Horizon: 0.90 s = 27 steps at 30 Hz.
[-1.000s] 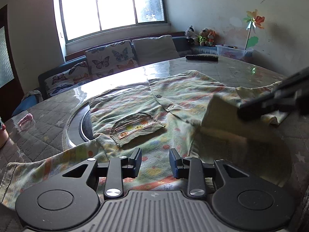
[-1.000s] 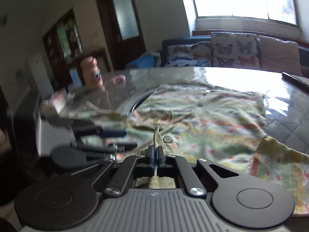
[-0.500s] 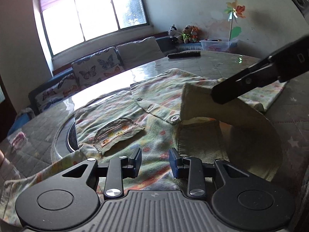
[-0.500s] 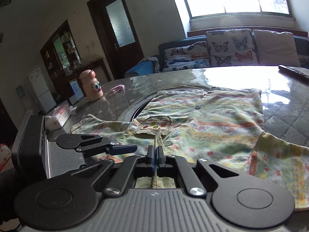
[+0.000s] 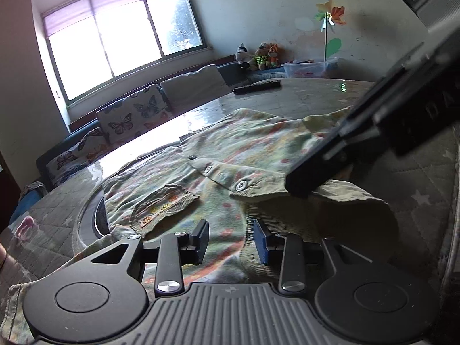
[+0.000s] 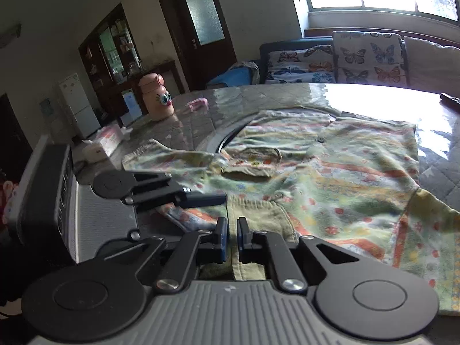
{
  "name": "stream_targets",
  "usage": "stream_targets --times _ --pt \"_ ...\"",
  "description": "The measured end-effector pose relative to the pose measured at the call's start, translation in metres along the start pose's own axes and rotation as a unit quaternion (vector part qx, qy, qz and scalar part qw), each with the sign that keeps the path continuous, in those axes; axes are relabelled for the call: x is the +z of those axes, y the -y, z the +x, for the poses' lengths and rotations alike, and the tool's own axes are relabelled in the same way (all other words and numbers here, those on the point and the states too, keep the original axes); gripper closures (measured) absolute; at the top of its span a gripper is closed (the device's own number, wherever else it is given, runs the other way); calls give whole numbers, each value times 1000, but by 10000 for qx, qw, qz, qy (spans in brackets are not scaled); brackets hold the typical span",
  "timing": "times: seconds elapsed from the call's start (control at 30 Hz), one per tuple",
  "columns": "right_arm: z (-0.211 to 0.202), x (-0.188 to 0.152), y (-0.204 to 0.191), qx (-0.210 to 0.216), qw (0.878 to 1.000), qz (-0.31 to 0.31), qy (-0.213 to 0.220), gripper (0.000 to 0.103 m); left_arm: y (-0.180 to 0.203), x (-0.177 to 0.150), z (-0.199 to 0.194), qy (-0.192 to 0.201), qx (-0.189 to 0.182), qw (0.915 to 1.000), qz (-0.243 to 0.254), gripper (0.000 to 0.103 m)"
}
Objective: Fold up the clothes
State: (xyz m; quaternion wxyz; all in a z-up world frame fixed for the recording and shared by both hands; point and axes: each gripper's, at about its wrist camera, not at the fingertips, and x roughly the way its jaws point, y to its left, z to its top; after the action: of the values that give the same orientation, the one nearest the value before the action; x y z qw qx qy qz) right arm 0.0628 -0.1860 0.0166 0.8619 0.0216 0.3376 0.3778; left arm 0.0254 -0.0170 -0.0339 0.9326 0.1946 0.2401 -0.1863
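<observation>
Shirt [image 6: 330, 172] spread flat on tabletop [image 6: 201, 120] for folding. Collar [image 6: 258, 215] unclamped, right hand-held gripper [image 6: 233, 240] slightly parted; left hand-held gripper [image 5: 230, 238] gaping, empty.

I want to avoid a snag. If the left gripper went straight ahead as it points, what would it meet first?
Most likely the shirt: cloth lies right ahead of the open left gripper, with the chest pocket slightly left. Height above it is unclear.

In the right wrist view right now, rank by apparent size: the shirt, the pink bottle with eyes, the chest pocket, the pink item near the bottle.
1. shirt, by far.
2. pink bottle and chest pocket: look similar; the bottle is farther away, so unranked.
3. small pink item.
</observation>
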Motion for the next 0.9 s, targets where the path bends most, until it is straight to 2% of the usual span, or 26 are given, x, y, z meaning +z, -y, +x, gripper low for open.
stream_targets --times 0.07,0.2,0.37,0.6,0.73,0.77,0.83,0.9 --pt "-4 5 3 -30 9998 70 156 95 2 -1 0 9 -31 10000 19 62" --pt "4 8 6 -585 9979 -160 233 94 7 1 1 24 -98 9999 41 62" --pt "11 5 23 -635 9977 202 145 94 8 10 10 -32 11 10000 -70 62" --pt "6 0 39 -779 9960 410 178 93 19 19 20 -56 -167 9998 -97 62" --pt "5 -1 40 -818 9961 313 143 86 21 19 16 -23 -191 9998 -88 62" --pt "6 -1 40 -818 9961 288 132 86 20 18 13 -11 -182 9998 -89 61" --pt "8 -1 36 -761 9969 183 106 86 19 18 8 13 -166 9998 -92 53" --pt "12 -1 29 -684 9976 9 83 86 15 16 1 76 -160 9998 -106 52"
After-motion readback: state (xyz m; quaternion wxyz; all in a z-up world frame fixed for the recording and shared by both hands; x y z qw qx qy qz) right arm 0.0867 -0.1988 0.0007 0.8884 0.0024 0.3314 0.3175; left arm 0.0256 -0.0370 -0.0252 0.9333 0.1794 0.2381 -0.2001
